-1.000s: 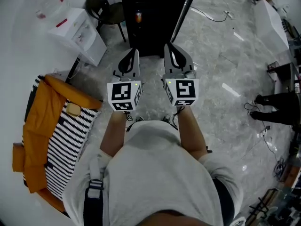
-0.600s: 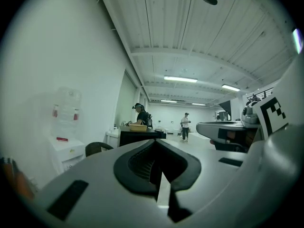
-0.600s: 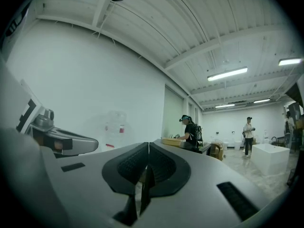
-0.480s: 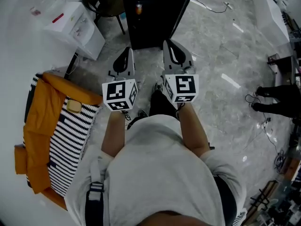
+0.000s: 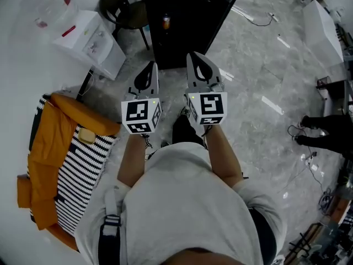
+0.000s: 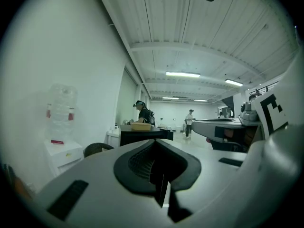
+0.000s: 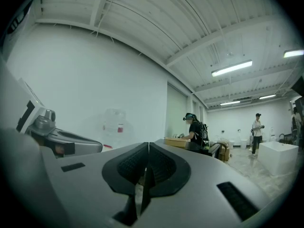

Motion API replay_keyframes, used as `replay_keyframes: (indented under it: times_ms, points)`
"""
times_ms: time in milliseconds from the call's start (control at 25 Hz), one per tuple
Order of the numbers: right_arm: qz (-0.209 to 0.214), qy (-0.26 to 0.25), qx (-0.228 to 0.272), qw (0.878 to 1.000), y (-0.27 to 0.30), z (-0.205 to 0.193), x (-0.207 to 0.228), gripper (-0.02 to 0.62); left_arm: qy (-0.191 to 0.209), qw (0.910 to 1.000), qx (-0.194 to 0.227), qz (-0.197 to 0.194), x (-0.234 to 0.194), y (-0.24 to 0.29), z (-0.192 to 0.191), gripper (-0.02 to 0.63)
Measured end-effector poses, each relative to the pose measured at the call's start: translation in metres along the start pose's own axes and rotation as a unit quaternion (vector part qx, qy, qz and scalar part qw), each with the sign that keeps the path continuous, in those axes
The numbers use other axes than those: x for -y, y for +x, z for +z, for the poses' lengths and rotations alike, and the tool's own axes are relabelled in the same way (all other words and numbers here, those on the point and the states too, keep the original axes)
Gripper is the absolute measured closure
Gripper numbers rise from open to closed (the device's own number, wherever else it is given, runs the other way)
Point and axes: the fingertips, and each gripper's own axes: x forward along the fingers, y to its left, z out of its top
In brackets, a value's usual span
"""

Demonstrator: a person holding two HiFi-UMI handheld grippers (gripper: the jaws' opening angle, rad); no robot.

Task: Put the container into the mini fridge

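A black mini fridge (image 5: 185, 32) stands on the floor straight ahead, and its door (image 5: 223, 4) seems swung open to the right. Something small and orange (image 5: 165, 22) shows in its dark front. A shallow yellowish container (image 6: 140, 126) lies on the fridge's top, and it also shows as the container (image 7: 175, 142) in the right gripper view. My left gripper (image 5: 149, 68) and right gripper (image 5: 196, 57) are held side by side, level, pointing at the fridge and short of it. Each has its jaws shut with nothing between them, as the left gripper (image 6: 155, 142) and the right gripper (image 7: 148, 144) show up close.
A white water dispenser (image 5: 91, 40) with its bottle (image 5: 52, 4) stands left of the fridge, with a dark round chair (image 5: 124, 7) between them. An orange and striped cloth (image 5: 60, 164) lies at the left. White furniture (image 5: 320, 26) and a person's shoes (image 5: 325, 128) are at the right. People (image 6: 142, 114) stand far behind.
Both shut grippers have moved together toward the fridge and a little lower. A dark leg of the person now shows between the forearms.
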Motion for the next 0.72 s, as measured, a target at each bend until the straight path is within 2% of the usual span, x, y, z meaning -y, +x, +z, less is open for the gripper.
replay_keyframes:
  times_ms: [280,560,720]
  points:
    - [-0.003,0.026,0.001,1.000,0.066,-0.005,0.062,0.557,0.020,0.9996,-0.014,-0.017,0.000,0.093,0.013,0.594]
    - [-0.006,0.047,-0.004,0.999,0.114,-0.015,0.130,0.557,0.017,0.9993,-0.025,-0.023,0.007,0.177,0.024,0.594]
    - [-0.004,0.050,-0.003,0.999,0.132,-0.019,0.162,0.557,0.021,0.9993,-0.029,-0.013,0.012,0.215,0.027,0.594]
